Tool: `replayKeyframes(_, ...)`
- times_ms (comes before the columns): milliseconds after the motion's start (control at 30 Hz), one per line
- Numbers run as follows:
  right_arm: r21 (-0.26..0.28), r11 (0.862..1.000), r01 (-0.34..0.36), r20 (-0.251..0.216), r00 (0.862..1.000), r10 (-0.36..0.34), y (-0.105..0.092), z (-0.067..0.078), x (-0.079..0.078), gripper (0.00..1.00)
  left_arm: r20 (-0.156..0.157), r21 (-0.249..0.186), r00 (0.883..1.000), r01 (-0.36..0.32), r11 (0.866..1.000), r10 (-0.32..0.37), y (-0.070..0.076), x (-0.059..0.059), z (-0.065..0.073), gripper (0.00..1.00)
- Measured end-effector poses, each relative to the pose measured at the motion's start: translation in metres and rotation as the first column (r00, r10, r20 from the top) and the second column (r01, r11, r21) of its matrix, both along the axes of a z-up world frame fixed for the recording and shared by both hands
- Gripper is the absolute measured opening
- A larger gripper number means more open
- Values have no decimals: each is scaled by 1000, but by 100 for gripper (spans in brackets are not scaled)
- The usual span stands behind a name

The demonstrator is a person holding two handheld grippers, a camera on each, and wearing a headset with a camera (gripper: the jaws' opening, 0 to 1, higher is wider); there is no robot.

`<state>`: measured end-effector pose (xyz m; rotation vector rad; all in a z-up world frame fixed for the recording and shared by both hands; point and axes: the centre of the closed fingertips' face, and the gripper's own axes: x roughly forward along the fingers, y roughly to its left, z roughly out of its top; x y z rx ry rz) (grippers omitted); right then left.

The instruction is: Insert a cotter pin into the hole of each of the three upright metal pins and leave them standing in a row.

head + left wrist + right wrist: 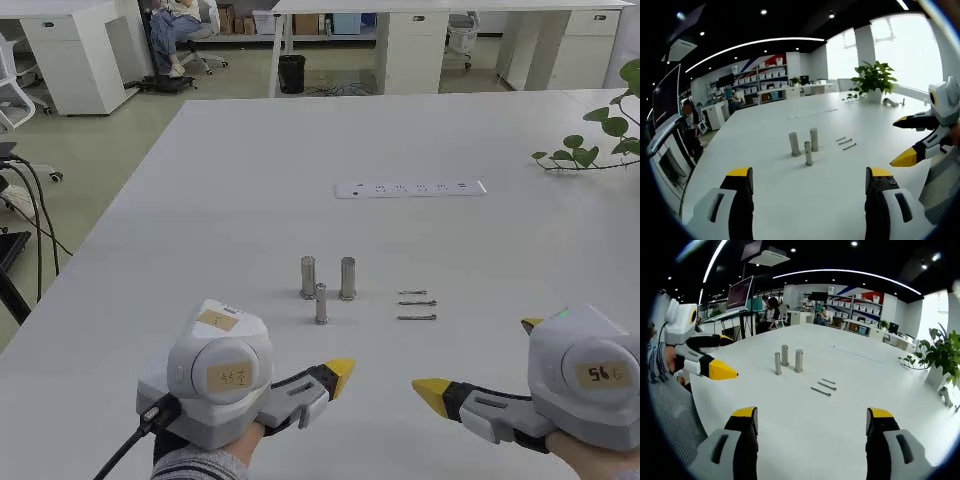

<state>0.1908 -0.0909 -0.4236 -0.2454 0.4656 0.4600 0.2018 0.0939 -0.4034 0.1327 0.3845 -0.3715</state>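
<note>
The fingers (741, 192) of the left gripper (810, 175) stand wide apart with nothing between them. The fingers (743, 432) of the right gripper (810, 415) are spread the same way, also empty. Both grippers hover low over the near part of the white surface (250, 170), their tips turned toward each other in the head view.

Judging by these views, the task looks unstarted. The three metal pins (321, 302) stand upright in the middle of the surface, clustered in a triangle rather than a row. Two stand side by side at the back, and a shorter-looking one stands just in front, between them. None visibly carries a cotter pin, though their holes are too small to make out. The three cotter pins (417, 302) lie flat, parallel and just beside one another, near the metal pins on the right. All three insertions are left to do, and so is the lining-up.

Metal pins and cotter pins alike lie ahead of the fingers, well apart from both pairs. The cotter pins sit on the right gripper's side, the metal pins nearer the left's.
</note>
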Motion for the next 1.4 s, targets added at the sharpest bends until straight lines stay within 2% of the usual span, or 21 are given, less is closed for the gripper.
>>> replayKeyframes(333,4,1000,-16,-24,1000,17,4,-5,-3,77,2,4,1000,-2,1000,2,1,0,0,88)
replayKeyframes(1233,6,1000,-17,-36,999,17,4,-6,-3,75,5,-2,1000,-3,1000,3,1,1,1,87)
replayKeyframes(1300,9,1000,-17,-36,999,17,4,-6,-3,75,-4,-27,1000,-5,1000,5,0,1,0,87)
replayKeyframes(1400,5,1000,-15,-38,999,15,3,-7,-3,75,-13,-19,1000,-10,1000,10,2,1,-2,87)
